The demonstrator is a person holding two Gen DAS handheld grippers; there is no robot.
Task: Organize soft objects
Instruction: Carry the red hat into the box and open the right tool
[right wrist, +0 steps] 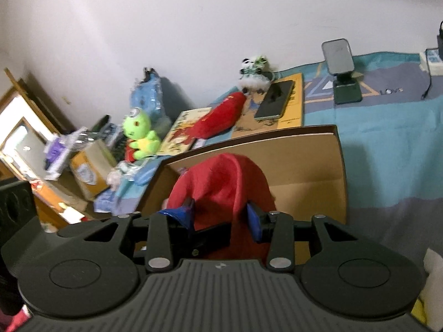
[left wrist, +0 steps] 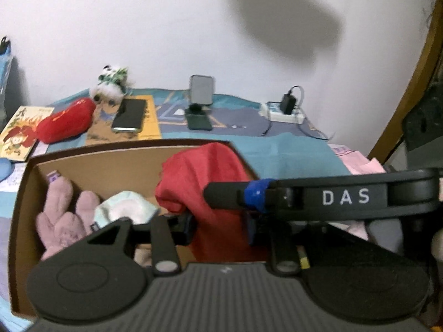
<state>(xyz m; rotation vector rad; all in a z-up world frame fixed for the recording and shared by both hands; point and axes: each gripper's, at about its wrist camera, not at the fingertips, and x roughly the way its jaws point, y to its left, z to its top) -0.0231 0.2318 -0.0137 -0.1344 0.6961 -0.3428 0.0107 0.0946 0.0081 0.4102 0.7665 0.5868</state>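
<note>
Pinching the red cloth (right wrist: 221, 182) over the cardboard box (right wrist: 304, 149), both hand-held grippers, left (left wrist: 218, 224) and right (right wrist: 221, 218), sit part-closed.

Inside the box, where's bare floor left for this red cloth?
Bare cardboard shows at the right end of the cardboard box, beyond the red cloth. The left end is crowded by the pink plush and white hat.

Left gripper (left wrist: 220, 228): black ribbed body, round side discs, silver pivot screws, blue-taped fingers. Right gripper (right wrist: 220, 218): same build; white "DAS" lettering on its finger.
</note>
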